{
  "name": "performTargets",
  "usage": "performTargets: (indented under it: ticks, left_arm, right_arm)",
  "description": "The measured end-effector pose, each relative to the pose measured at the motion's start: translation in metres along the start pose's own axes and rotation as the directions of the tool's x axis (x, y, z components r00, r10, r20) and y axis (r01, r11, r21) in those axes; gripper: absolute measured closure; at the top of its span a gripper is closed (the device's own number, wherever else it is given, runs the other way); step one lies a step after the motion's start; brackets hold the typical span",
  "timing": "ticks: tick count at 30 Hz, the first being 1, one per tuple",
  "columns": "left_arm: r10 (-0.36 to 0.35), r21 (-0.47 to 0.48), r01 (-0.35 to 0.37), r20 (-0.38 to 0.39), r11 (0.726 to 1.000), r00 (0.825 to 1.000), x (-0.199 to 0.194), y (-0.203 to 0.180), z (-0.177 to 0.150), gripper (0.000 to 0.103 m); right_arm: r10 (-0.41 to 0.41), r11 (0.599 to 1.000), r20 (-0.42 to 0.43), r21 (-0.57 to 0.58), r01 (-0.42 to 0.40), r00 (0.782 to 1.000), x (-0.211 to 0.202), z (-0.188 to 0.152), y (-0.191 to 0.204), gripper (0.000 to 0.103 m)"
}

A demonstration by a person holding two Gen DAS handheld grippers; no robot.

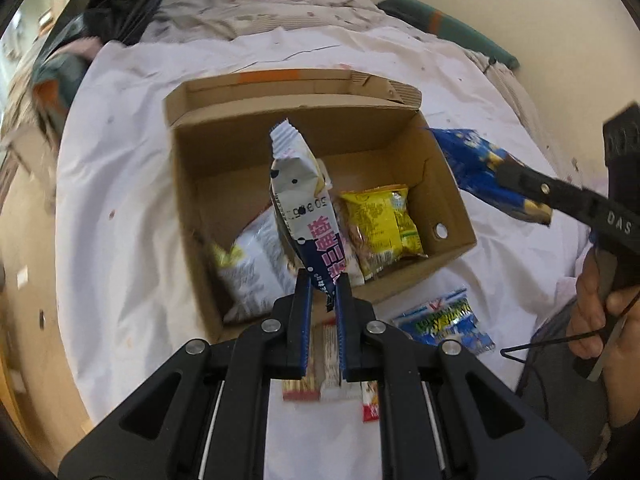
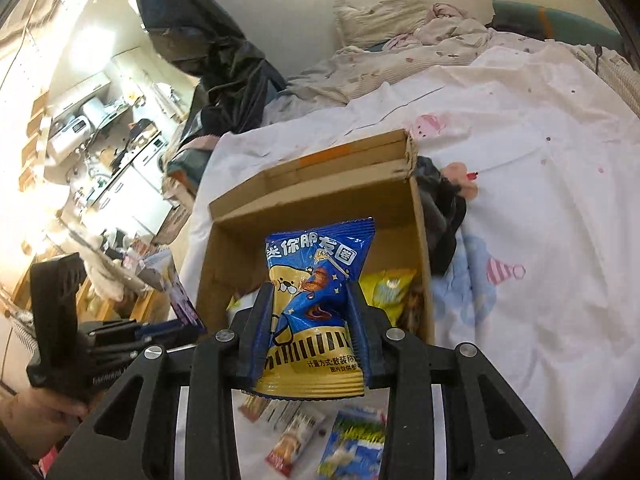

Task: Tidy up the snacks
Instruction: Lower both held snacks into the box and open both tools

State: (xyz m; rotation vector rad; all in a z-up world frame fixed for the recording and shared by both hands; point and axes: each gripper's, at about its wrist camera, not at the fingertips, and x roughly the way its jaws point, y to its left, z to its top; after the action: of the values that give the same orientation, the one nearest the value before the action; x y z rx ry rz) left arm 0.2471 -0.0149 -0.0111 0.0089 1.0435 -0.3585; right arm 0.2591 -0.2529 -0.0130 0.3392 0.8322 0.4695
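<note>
Matt corrugated cardboard box (image 1: pixel 248 152), glossy plastic blue snack packet (image 2: pixel 316 300), soft white cloth sheet (image 1: pixel 120 200).

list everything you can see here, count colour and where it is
cardboard box: 1, brown, open, on the bed sheet
yellow snack bag: 1, yellow, inside the box, right side
white snack bag: 1, white and grey, inside the box, left side
navy and white packet: 1, held above the box by the left gripper
blue snack bag: 1, blue and gold, held by the right gripper
blue and green packet: 1, on the sheet in front of the box
red and white packets: at least 2, on the sheet, partly hidden
bed sheet: 1, white
left gripper: 1, black, shut
right gripper: 1, black, shut
</note>
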Motion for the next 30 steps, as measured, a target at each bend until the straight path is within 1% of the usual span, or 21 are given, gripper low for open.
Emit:
performTargets:
  ticks: [2,5,8,9,12,15,20,22,23,24,25,26,27,28,29,30]
  left_arm:
    - [-0.012,0.004,0.013,-0.019,1.000,1.000,0.012,-0.002,0.007,0.094]
    - [-0.052,-0.006,0.052,-0.061,0.999,0.997,0.033,0.002,0.011,0.094]
    - [-0.098,-0.022,0.096,-0.117,0.995,0.988,0.059,0.009,0.013,0.094]
    - [-0.104,-0.031,0.101,-0.126,0.994,0.987,0.064,0.011,0.013,0.094]
    - [-0.129,-0.053,0.123,-0.148,0.991,0.980,0.073,0.013,0.016,0.094]
    - [-0.139,-0.044,0.134,-0.149,0.990,0.979,0.075,0.011,0.019,0.094]
    - [-0.156,-0.075,0.145,-0.173,0.987,0.973,0.082,0.014,0.019,0.093]
    - [-0.157,-0.078,0.146,-0.171,0.986,0.973,0.082,0.014,0.020,0.093]
    - [-0.158,-0.079,0.146,-0.168,0.986,0.973,0.081,0.014,0.020,0.093]
    - [-0.157,-0.080,0.145,-0.169,0.986,0.973,0.081,0.014,0.020,0.092]
    - [-0.148,-0.079,0.136,-0.178,0.988,0.973,0.082,0.014,0.020,0.090]
    - [-0.137,-0.077,0.125,-0.185,0.989,0.973,0.083,0.015,0.019,0.076]
    - [-0.118,-0.076,0.105,-0.193,0.991,0.974,0.082,0.015,0.018,0.052]
    - [-0.106,-0.075,0.093,-0.188,0.993,0.976,0.080,0.015,0.017,0.039]
    - [-0.085,-0.067,0.074,-0.177,0.995,0.980,0.077,0.014,0.015,0.020]
    - [-0.058,-0.054,0.050,-0.159,0.997,0.986,0.072,0.013,0.015,0.017]
  right_arm:
    - [-0.003,1.000,0.002,0.004,0.003,1.000,0.009,0.004,-0.003,0.066]
    - [-0.023,1.000,-0.015,0.005,0.023,1.000,0.025,0.001,-0.010,0.066]
    - [-0.041,0.999,-0.044,0.014,0.042,0.998,0.036,-0.003,-0.015,0.066]
    - [-0.052,0.999,-0.050,0.004,0.053,0.997,0.040,-0.004,-0.015,0.066]
    - [-0.072,0.997,-0.062,-0.008,0.072,0.995,0.047,-0.008,-0.016,0.066]
    - [-0.083,0.997,-0.070,-0.007,0.083,0.994,0.054,-0.009,-0.017,0.066]
    - [-0.070,0.997,-0.086,0.012,0.071,0.994,0.064,-0.010,-0.020,0.065]
    - [-0.031,0.998,-0.086,0.048,0.035,0.996,0.067,-0.010,-0.023,0.062]
    - [-0.022,0.998,-0.079,0.062,0.027,0.997,0.068,-0.011,-0.023,0.055]
    - [-0.036,0.998,-0.077,0.047,0.040,0.996,0.069,-0.011,-0.020,0.037]
    - [-0.036,0.998,-0.077,0.047,0.040,0.996,0.069,-0.011,-0.020,0.027]
    - [-0.039,0.998,-0.075,0.040,0.042,0.996,0.069,-0.012,-0.018,0.014]
    - [-0.036,0.998,-0.071,0.041,0.039,0.997,0.067,-0.013,-0.019,0.013]
    - [-0.037,0.998,-0.069,0.045,0.040,0.997,0.066,-0.012,-0.019,0.013]
    - [-0.041,0.998,-0.070,0.051,0.045,0.997,0.065,-0.011,-0.021,0.013]
    - [-0.049,0.996,-0.072,0.066,0.053,0.996,0.064,-0.011,-0.025,0.013]
